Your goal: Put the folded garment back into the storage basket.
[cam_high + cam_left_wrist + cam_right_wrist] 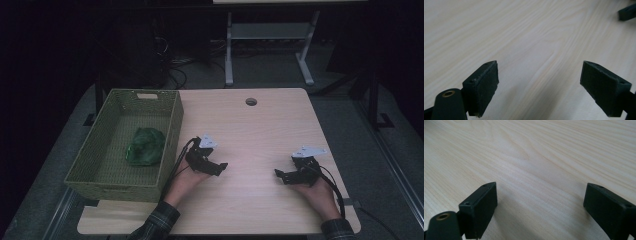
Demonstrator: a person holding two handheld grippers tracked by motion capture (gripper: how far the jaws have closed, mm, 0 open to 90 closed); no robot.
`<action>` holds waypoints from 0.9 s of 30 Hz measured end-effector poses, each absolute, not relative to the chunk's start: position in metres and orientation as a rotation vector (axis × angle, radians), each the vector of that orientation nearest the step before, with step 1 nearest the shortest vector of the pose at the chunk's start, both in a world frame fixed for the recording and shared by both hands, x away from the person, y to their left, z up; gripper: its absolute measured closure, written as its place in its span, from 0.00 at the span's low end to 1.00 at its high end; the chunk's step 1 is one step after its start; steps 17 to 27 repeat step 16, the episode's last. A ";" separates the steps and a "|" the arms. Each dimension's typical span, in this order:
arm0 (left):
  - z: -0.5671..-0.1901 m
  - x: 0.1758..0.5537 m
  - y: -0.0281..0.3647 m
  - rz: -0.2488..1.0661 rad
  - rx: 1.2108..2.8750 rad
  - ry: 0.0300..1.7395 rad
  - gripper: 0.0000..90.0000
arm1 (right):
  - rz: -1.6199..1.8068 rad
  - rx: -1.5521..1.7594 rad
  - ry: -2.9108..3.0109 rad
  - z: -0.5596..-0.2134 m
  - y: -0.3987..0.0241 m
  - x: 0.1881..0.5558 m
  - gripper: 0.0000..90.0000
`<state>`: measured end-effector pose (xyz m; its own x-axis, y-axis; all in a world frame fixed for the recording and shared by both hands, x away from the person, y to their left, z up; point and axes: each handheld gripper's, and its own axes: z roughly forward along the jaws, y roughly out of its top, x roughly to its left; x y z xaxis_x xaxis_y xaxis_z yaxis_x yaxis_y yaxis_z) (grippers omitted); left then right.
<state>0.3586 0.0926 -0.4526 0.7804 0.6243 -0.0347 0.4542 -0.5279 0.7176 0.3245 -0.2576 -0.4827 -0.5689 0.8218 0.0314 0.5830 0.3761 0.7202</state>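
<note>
My left gripper (pixel 221 167) rests low on the pale wooden table (pixel 260 125), just right of the basket, open with nothing between its jaws. In the left gripper view the gripper (pixel 539 82) has its jaws wide apart over bare wood. My right gripper (pixel 278 175) lies near the table's right front, pointing left toward the other one, also open and empty. The right gripper view has the gripper (pixel 540 205) spread over plain wood grain. A green woven basket (pixel 172 135) stands on the table's left side with a crumpled green cloth-like thing (pixel 145 146) inside it.
A round cable hole (pixel 251 101) sits near the table's far edge. Beyond the table stand white desk legs (pixel 229 50) and cables on a dark floor. A tip of the other gripper (pixel 627 12) pokes into the left gripper view's top right corner.
</note>
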 end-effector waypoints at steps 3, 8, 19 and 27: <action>-0.465 0.361 0.093 0.300 2.221 0.816 0.15 | 1.005 1.229 2.309 -0.483 -0.258 0.324 0.13; -0.477 0.364 0.095 0.326 2.236 0.809 0.14 | 1.005 1.230 2.309 -0.483 -0.258 0.324 0.13; -0.479 0.363 0.096 0.349 2.224 0.792 0.14 | 1.005 1.229 2.309 -0.483 -0.258 0.324 0.13; -0.479 0.363 0.096 0.349 2.224 0.792 0.14 | 1.005 1.229 2.309 -0.483 -0.258 0.324 0.13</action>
